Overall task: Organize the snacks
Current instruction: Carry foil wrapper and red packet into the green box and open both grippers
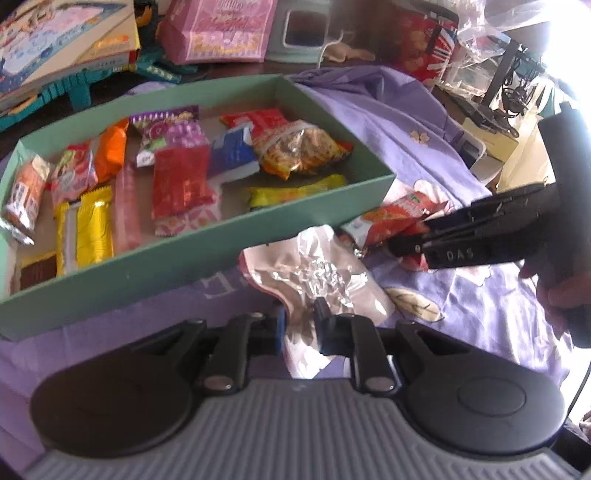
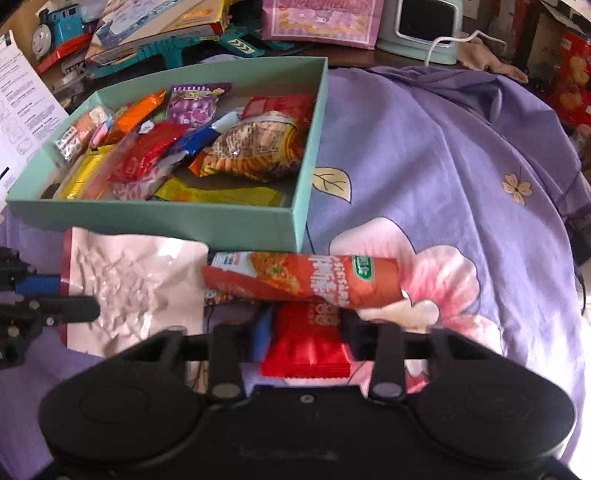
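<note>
A green box (image 1: pixel 207 240) (image 2: pixel 177 219) holds several snack packets. My left gripper (image 1: pixel 300 326) is shut on a silver foil pouch (image 1: pixel 325 273) lying on the purple cloth in front of the box; the pouch also shows in the right wrist view (image 2: pixel 133 284). My right gripper (image 2: pixel 304 328) is closed around a red packet (image 2: pixel 306 347), its fingers touching the packet's sides. An orange-red snack packet (image 2: pixel 303 277) lies across, just beyond its tips. In the left wrist view the right gripper (image 1: pixel 410 243) reaches in from the right at that orange packet (image 1: pixel 391 218).
Purple flowered cloth (image 2: pixel 424 147) covers the surface. Behind the box lie a pink bag (image 1: pixel 218 29), boxed toys (image 1: pixel 62 44), a toy train (image 2: pixel 55 26), a mint device (image 2: pixel 421 26) and a red tin (image 1: pixel 424 40).
</note>
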